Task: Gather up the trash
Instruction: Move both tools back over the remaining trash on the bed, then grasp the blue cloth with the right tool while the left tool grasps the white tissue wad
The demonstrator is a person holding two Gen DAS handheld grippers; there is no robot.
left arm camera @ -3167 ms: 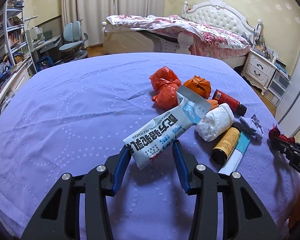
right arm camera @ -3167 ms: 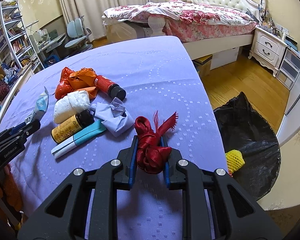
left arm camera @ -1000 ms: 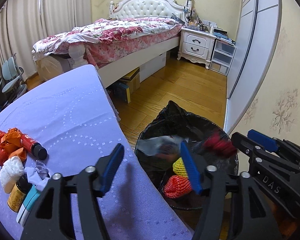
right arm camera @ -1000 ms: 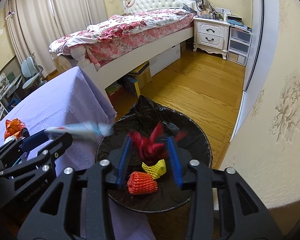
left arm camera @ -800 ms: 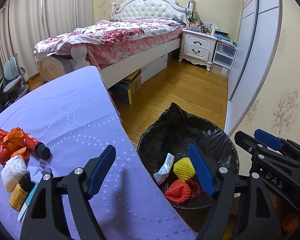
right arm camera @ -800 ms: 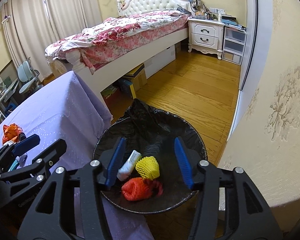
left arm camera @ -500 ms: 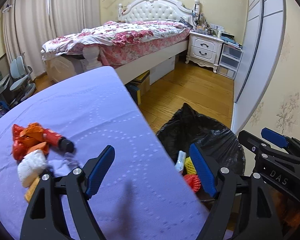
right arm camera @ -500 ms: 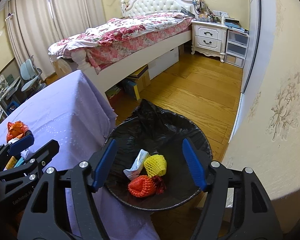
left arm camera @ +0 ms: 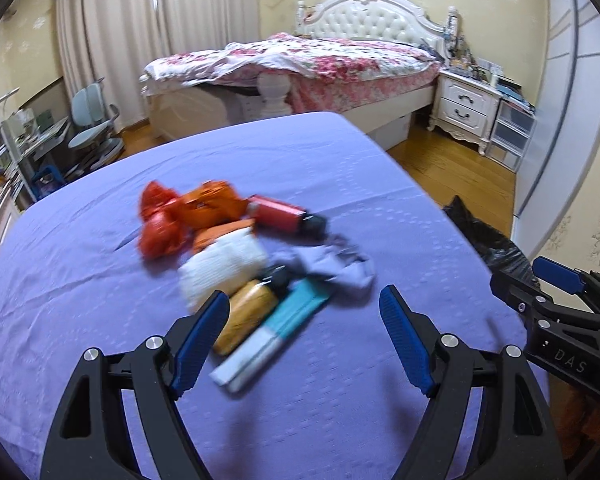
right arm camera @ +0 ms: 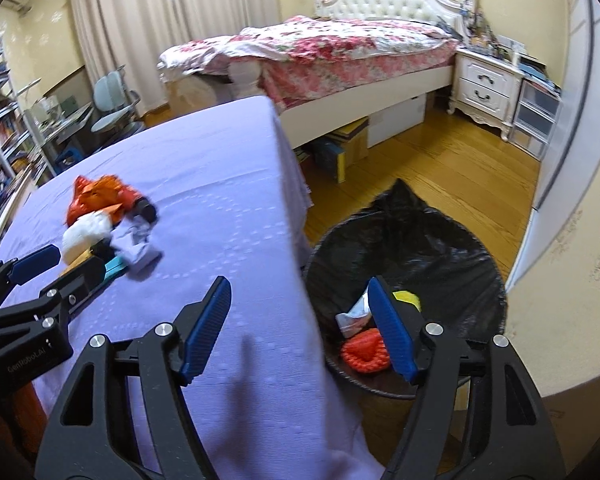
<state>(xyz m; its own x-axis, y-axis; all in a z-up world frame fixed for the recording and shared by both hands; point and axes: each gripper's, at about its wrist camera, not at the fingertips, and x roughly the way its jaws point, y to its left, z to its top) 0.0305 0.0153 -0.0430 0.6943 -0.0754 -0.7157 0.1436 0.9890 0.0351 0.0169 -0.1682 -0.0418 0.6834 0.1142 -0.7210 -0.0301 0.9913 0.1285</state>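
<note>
Both grippers are held empty with jaws spread: the left gripper (left arm camera: 304,336) above the purple-covered table (left arm camera: 80,280), the right gripper (right arm camera: 300,324) over its edge. The remaining trash pile (left arm camera: 236,248) is left on the cloth; discarded pieces are seen inside the black-lined bin (right arm camera: 452,248).

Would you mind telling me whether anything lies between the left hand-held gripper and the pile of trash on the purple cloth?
Nothing visible does. The left hand-held gripper is open and empty, and only bare purple tablecloth lies in front of the pile, whose nearest pieces are the yellow bottle and teal-and-white tube.
</note>
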